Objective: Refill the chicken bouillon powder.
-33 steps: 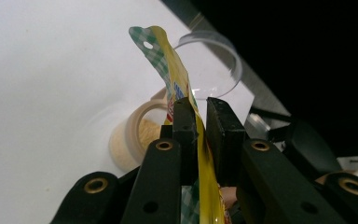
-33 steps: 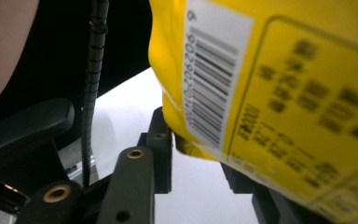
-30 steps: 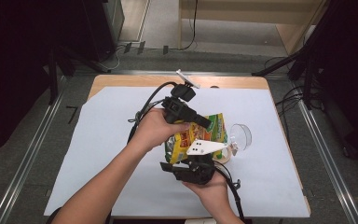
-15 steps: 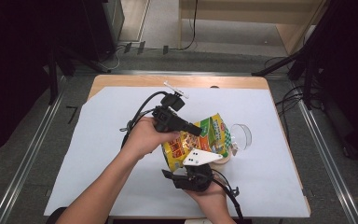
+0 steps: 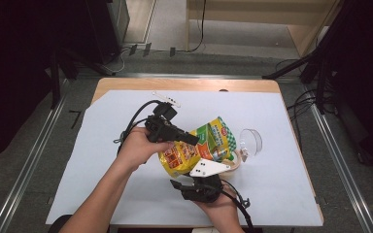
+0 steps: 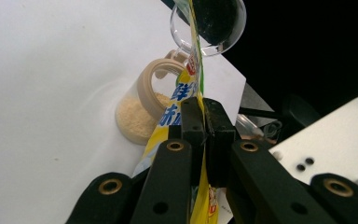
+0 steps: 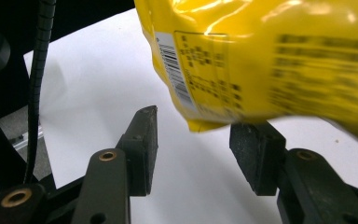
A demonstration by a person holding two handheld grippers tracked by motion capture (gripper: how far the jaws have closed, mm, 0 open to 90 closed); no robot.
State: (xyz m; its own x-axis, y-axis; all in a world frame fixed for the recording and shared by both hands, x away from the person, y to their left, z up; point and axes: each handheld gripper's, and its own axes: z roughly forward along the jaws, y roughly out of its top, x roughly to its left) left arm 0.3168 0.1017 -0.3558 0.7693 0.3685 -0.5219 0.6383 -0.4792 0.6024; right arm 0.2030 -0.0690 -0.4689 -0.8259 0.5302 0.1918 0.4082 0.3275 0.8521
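At the centre of the high view, the left gripper (image 5: 190,139) is clamped on the edge of the yellow snack bag (image 5: 194,148), holding it over the open jar (image 6: 140,114). The right gripper (image 7: 193,140), whose jaws have just been opening, stands half open under the bag's lower corner without touching it. The step looks like pouring into the jar; next the right gripper likely needs to close on that corner and tip the bag.

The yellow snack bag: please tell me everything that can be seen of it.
The yellow snack bag is a glossy, crinkled foil pouch with green, red and white print; a barcode and small text show in the right gripper view. It hangs tilted above the white sheet, over an open beige jar of pale powder. The left gripper is shut on its edge. The right gripper, open after widening, sits just below its lower corner.
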